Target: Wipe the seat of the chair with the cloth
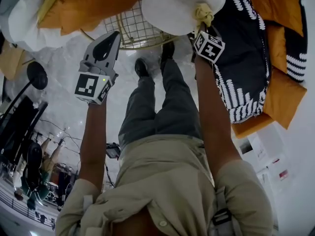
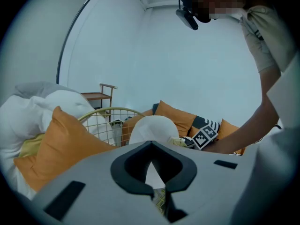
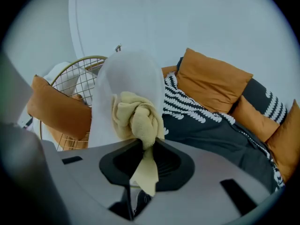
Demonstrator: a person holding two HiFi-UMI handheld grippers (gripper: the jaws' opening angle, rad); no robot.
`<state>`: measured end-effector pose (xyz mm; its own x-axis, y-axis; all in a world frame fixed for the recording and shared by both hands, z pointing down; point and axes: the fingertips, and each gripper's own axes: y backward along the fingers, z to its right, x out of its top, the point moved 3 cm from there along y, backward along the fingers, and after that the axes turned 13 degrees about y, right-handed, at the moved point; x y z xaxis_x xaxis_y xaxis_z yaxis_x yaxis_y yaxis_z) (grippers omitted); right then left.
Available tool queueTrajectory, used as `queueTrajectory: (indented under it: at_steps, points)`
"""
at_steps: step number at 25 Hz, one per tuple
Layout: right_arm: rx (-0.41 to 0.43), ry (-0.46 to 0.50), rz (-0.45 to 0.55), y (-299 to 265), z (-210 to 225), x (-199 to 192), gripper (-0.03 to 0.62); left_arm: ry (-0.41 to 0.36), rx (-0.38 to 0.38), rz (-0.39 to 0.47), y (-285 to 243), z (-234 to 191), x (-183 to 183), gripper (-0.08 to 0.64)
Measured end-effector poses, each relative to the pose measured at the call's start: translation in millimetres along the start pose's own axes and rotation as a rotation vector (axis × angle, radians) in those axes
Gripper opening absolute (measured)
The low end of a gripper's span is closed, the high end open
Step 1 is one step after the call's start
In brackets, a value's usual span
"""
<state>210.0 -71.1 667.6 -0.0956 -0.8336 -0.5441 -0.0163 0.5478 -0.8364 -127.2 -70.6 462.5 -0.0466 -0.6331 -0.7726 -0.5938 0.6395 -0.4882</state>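
Right fingers [image 3: 171,165] around yellow cloth [image 3: 136,116]

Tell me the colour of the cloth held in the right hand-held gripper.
Pale yellow cloth, clearest in the right gripper view.

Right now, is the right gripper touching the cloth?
Touching. The right gripper view shows the right gripper with its jaws closed on the cloth: the bunched part stands beyond them and a tail hangs down on the near side.

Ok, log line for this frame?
right gripper shut on cloth | cloth before chair, contact unclear | left gripper shut, empty
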Motion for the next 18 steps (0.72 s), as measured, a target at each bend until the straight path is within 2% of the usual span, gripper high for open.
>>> queueTrajectory:
  at_steps: [5,10,14,18]
  points:
    - [0.008,0.016,-0.001,-2.5,-1.5,-0.7,0.078,-0.015,-0.028,-0.004,-11.2,12.0,3.2,0.014]
    - [0.042,0.042,-0.010,-13.7,-24.8,5.4,0.078,-0.001,-0.008,-0.002,-4.4,5.3,-1.6,0.014]
    - [0.097,0.087,-0.018,-35.9,-66.5,14.3,0.078,0.027,0.026,0.002,6.6,-7.9,-12.6,0.014]
    - [0.188,0.187,-0.042,-72.8,-132.9,24.7,0.078,0.061,0.066,0.006,20.0,-23.6,-27.2,0.014]
